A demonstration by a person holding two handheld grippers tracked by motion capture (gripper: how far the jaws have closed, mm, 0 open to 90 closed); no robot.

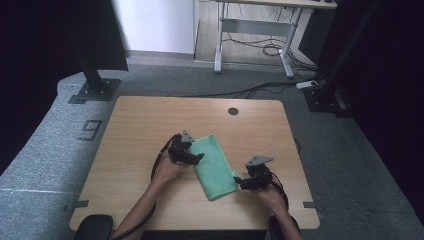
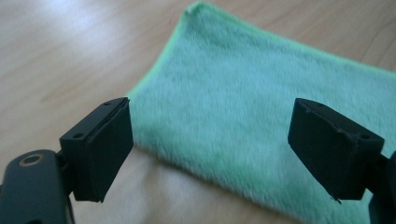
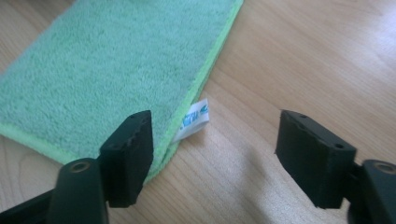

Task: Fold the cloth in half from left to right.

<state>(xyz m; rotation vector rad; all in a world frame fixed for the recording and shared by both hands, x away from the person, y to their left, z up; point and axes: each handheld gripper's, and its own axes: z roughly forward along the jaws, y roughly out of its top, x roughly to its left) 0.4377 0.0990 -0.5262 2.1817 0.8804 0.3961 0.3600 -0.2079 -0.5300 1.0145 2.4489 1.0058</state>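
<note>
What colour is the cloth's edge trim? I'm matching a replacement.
Brighter green than the mint cloth; the right gripper view shows it best.

High view: fixed overhead, facing forward and down, far, spanning the light wooden table (image 1: 150, 120). Left and right gripper views: jaw-mounted, close, low over the tabletop. All three share the folded green microfibre cloth (image 1: 215, 167) (image 2: 261, 121) (image 3: 116, 65).

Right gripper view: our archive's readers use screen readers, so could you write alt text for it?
A folded green cloth lies flat on a wooden table, its white label sticking out from the edge. The right gripper stands open, with one of its two black fingers in front of the cloth's edge and the other in front of bare wood.
</note>
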